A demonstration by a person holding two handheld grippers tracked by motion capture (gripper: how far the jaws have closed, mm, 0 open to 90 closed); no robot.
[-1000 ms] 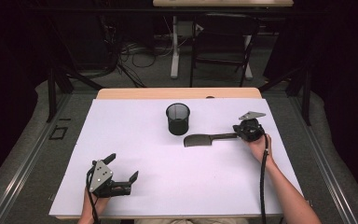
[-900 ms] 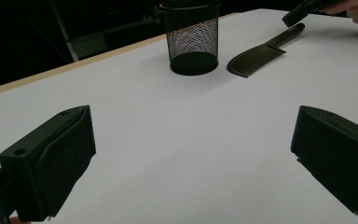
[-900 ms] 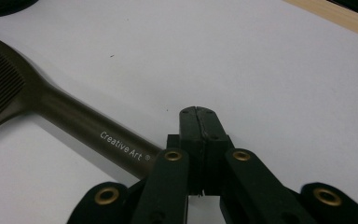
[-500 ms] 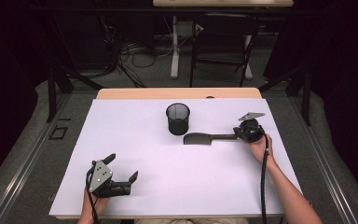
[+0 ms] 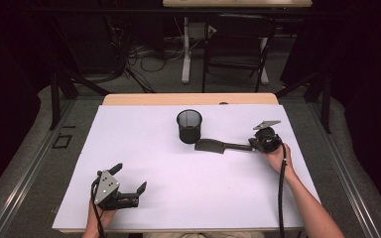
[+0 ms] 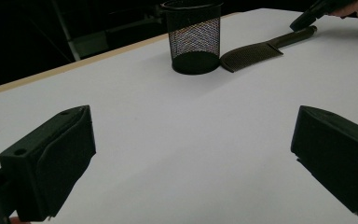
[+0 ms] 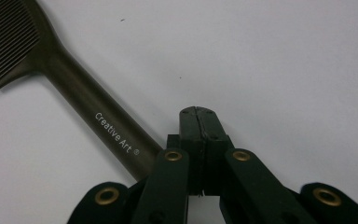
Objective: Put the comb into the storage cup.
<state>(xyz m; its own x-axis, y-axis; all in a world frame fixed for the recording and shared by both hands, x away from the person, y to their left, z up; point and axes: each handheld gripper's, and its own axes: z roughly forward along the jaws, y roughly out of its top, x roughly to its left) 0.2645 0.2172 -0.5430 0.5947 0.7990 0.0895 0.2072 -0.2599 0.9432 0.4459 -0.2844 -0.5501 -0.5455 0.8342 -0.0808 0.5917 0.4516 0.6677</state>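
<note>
A dark comb [image 5: 213, 146] lies flat on the white table sheet [image 5: 154, 163], its toothed head just right of a black mesh cup [image 5: 189, 126] that stands upright at the centre back. My right gripper [image 5: 252, 145] rests at the comb's handle end. In the right gripper view its jaws [image 7: 199, 116] are pressed together with nothing between them, and the comb handle [image 7: 84, 98], printed "Creative Art", runs beside them to the left and under the linkage. My left gripper [image 5: 129, 177] sits near the front left, open and empty [image 6: 193, 154], facing the cup [image 6: 193, 37] and the comb [image 6: 256, 51].
The wooden table edge [image 5: 188, 98] shows beyond the sheet. Behind the table stand a chair [image 5: 235, 44], a desk leg and tangled cables on the floor. Broad bare sheet lies between the two grippers.
</note>
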